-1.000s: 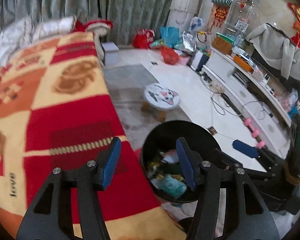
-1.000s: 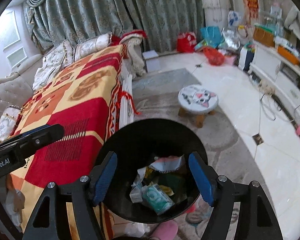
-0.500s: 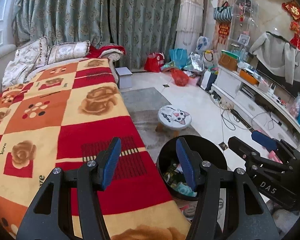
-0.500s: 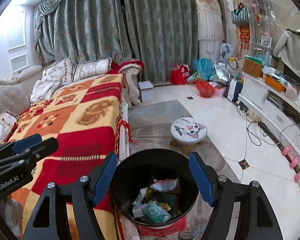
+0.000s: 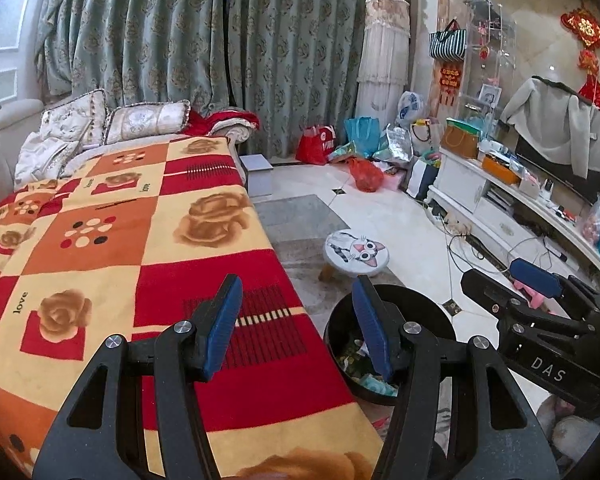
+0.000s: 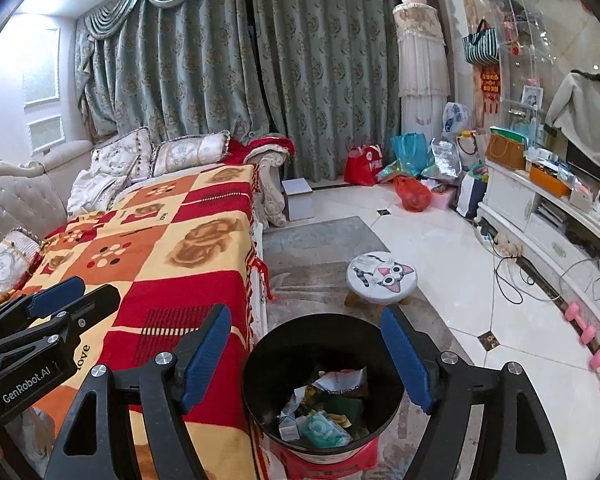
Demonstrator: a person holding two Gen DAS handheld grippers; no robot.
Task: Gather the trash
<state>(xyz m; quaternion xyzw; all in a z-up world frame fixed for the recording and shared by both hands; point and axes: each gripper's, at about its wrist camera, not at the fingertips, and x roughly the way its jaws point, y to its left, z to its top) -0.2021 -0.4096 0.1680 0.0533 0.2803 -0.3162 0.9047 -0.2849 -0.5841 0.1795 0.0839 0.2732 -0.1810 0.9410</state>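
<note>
One black trash bin (image 6: 324,384) stands on the floor against the foot of the blanket-covered sofa (image 6: 172,256), and it already holds a loose heap of wrappers and crumpled paper (image 6: 324,412), several pieces, too jumbled to count exactly. Judging by that heap, at least part of the collecting looks done. Neither tool carries anything: the right gripper (image 6: 306,360) hangs above the bin with its jaws opening and nothing between them, and the left gripper (image 5: 296,328) hovers over the blanket edge, jaws parted and empty. No loose trash shows on the blanket or on the nearby rug, so what is left is unclear. Farther out stand one cat-face stool (image 6: 382,276), one red plastic bag (image 6: 412,194) among several bags by the curtain, and two pink dumbbells (image 6: 592,340).
</note>
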